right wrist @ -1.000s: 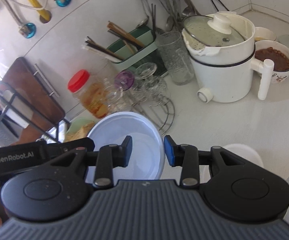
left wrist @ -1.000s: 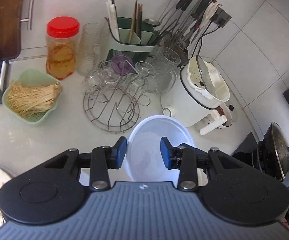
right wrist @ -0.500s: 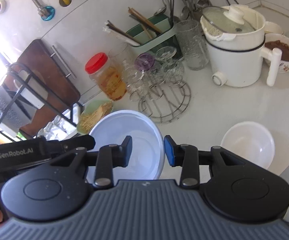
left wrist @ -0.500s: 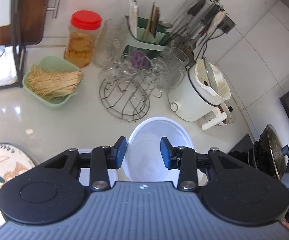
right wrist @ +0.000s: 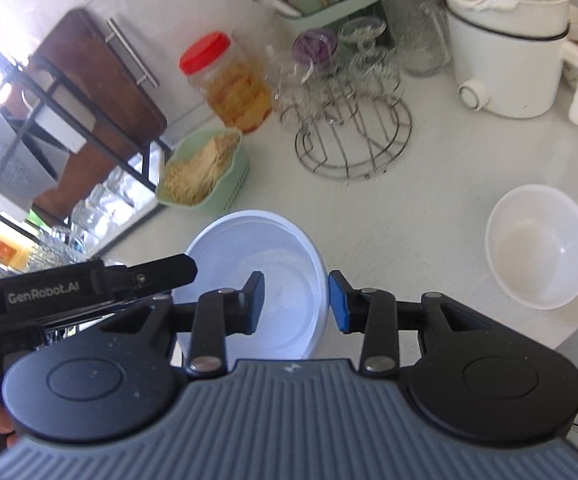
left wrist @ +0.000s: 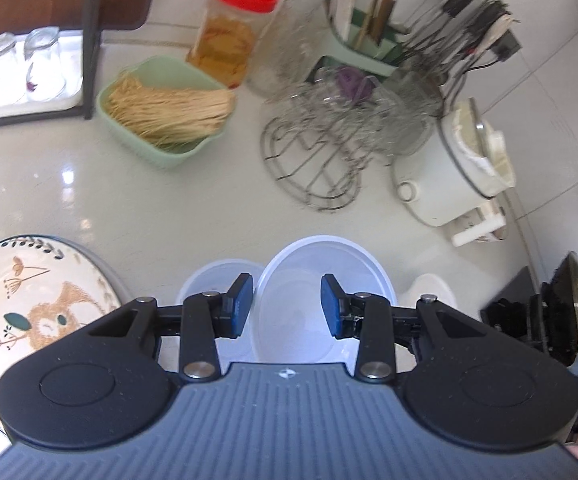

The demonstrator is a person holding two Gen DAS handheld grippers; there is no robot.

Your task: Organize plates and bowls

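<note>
One white bowl (left wrist: pixel 325 280), between hand-held gripper (left wrist: pixel 287 306) pads

A: Your left wrist view looks steeply down along its fingers from close above the counter, with the wire rack (left wrist: pixel 313 160) ahead, up-frame and a little right of centre.

B: And your right wrist view?

A: Also tilted steeply down and close in, but it sees the wire rack (right wrist: pixel 353 136) from a different angle; the white cooker (right wrist: pixel 509 48) stands right of the rack in both views.

B: What do your two views share?

A: The rack, the red-lidded jar (left wrist: pixel 235 36) and green basket (left wrist: pixel 161 116) left of it, and the pale bowl (right wrist: pixel 257 280) in front of it, just beyond each camera's fingers.
</note>
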